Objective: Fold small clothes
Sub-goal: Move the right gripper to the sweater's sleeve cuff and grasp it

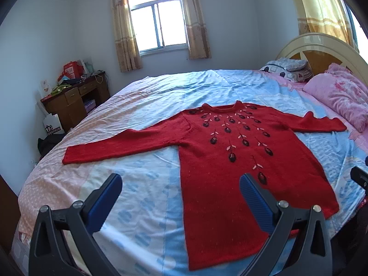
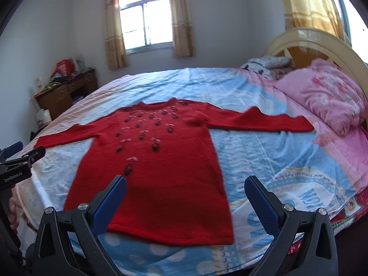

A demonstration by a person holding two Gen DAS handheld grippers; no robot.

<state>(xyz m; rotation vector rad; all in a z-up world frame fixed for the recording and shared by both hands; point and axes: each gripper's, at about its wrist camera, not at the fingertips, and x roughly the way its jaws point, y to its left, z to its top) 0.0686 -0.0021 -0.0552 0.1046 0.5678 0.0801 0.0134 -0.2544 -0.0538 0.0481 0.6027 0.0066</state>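
A red knitted sweater point(image 1: 220, 165) with dark flower trim lies flat, front up, on the bed, both sleeves spread out sideways; it also shows in the right wrist view point(image 2: 161, 168). My left gripper point(image 1: 180, 197) is open and empty, held above the sweater's lower left edge. My right gripper point(image 2: 185, 200) is open and empty, held above the sweater's hem at the lower right. Part of the left gripper shows at the left edge of the right wrist view point(image 2: 20, 161).
The bed sheet point(image 1: 142, 119) is blue and pink. Pink pillows point(image 1: 340, 99) and a folded blanket point(image 1: 287, 69) lie by the cream headboard point(image 1: 322, 43) on the right. A cluttered wooden desk point(image 1: 73, 96) stands at the far left under a window point(image 1: 158, 25).
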